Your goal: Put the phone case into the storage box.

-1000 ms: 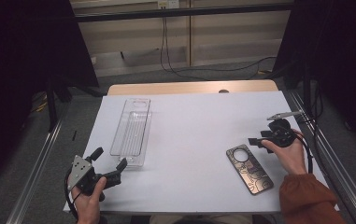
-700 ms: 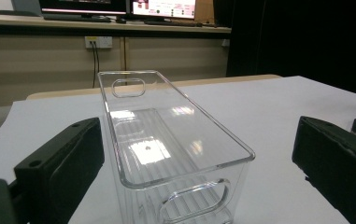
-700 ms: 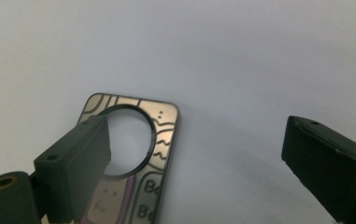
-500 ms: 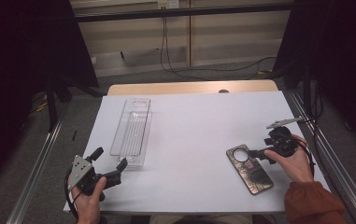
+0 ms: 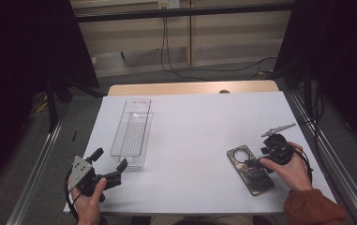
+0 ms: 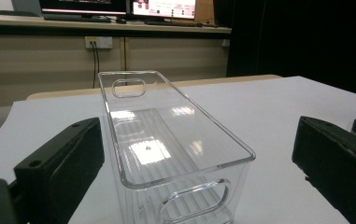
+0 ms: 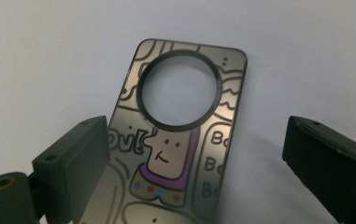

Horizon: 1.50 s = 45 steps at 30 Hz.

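- The left gripper (image 5: 111, 165) rests in the person's left hand (image 5: 89, 199) near the front left corner of the white table (image 5: 199, 122). Its jaws stand wide apart and hold nothing.
- Just ahead of those jaws sits a clear plastic bin (image 5: 132, 133), long and narrow, upright and open at the top. In the left gripper view its near end, with a handle slot, lies between the two jaws, apart from both.
- Well to the right of the bin, a phone case (image 5: 249, 169) lies flat on the table, printed with a cartoon figure and a round camera hole.
- The right gripper (image 5: 255, 162), in the right hand (image 5: 291, 169), hangs over the case. Its jaws have just been opening and now stand wide on either side of the case; their pads do not press it.
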Motion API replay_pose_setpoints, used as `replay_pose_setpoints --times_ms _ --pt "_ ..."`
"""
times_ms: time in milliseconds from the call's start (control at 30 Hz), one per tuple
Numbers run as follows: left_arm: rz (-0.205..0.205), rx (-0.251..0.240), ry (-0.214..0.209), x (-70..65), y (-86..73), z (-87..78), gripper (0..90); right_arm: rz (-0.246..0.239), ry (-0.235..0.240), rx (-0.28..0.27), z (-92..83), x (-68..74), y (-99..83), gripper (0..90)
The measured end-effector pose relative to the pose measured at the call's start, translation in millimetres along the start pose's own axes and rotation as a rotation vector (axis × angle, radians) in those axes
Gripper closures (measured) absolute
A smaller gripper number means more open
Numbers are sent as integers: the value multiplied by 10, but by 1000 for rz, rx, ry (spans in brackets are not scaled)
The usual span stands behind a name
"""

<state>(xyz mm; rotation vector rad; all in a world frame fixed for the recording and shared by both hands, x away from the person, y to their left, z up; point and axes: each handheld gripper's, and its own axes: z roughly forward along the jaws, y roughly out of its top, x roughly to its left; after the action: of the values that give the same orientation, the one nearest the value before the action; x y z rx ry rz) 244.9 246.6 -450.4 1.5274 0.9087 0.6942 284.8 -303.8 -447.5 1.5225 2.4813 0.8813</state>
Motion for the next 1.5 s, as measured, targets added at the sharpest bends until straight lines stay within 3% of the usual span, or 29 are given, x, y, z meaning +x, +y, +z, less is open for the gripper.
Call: replay_pose_setpoints --times_ms 267,533,833,1233,1367,1467,1500 --pt "-2 -1 0 -2 -1 2 24 -8 1 43 63 84 -30 74" --pt "-4 -2 -2 -4 -3 5 23 14 -24 104 116 150 -11 85" --pt "0 -2 3 4 -4 1 23 -6 -32 154 246 220 42 56" --pt "3 2 5 -1 -1 -4 24 2 -79 188 276 284 71 59" --pt "-2 -1 4 3 -3 -6 23 -9 -93 200 300 310 77 53" --pt "-1 1 0 0 -3 -7 24 -25 -108 239 309 327 90 42" --pt "0 2 0 -1 -3 -6 24 -28 -110 227 325 331 90 34"
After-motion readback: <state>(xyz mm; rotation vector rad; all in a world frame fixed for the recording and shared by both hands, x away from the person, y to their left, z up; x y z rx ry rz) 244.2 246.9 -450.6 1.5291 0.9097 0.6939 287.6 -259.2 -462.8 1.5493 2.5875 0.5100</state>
